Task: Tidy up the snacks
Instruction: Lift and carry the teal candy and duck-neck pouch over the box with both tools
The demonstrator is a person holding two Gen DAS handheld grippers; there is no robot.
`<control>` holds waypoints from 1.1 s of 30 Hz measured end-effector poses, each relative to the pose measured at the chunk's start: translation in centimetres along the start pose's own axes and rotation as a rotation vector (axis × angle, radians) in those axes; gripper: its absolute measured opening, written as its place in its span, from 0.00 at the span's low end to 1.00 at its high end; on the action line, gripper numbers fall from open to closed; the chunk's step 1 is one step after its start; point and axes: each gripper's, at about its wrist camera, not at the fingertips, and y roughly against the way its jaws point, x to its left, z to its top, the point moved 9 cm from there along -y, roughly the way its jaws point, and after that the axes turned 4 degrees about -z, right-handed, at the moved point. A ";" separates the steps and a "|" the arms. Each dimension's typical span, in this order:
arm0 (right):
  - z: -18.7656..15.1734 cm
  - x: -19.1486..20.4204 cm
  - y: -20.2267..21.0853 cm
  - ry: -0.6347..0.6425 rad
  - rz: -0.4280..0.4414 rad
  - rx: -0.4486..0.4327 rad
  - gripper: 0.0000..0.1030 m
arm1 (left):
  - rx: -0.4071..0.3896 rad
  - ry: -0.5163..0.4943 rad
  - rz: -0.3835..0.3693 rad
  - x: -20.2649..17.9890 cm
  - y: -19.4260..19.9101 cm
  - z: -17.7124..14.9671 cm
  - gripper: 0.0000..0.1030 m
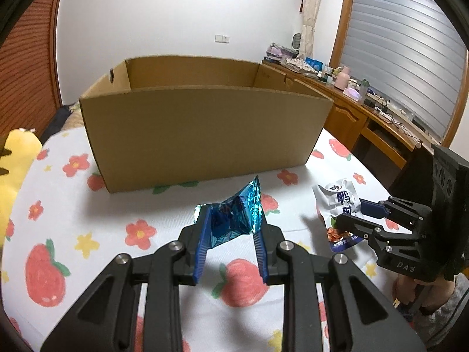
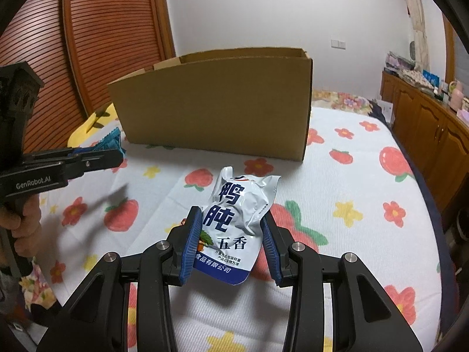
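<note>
My left gripper (image 1: pixel 230 228) clamps the blue wrapper (image 1: pixel 234 217), my right gripper (image 2: pixel 231 234) the white pouch (image 2: pixel 237 220); both face the box (image 1: pixel 205 135), ready for loading.

Strawberry-print bedsheet (image 2: pixel 366 193), slatted wooden door (image 2: pixel 111 29), wooden sideboard (image 1: pixel 351 117)

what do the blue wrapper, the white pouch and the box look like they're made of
Blue wrapper: looks like metallised foil film, glossy with glinting creases and serrated ends.
White pouch: seems a smooth plastic or laminated film, with soft wrinkles and printed lettering.
Box: corrugated cardboard, matte brown; a layered cut edge shows along the rim.
</note>
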 end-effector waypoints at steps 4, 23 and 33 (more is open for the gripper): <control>0.4 0.0 0.1 0.012 -0.024 -0.004 0.39 | -0.029 -0.018 0.014 0.3 0.9 1.4 0.24; 12.4 2.2 5.2 0.143 -0.065 -0.183 0.39 | -0.140 -0.133 0.084 1.6 6.3 10.3 0.25; 15.9 3.8 4.0 0.214 -0.072 -0.188 0.39 | -0.129 -0.106 0.081 3.1 5.1 12.6 0.25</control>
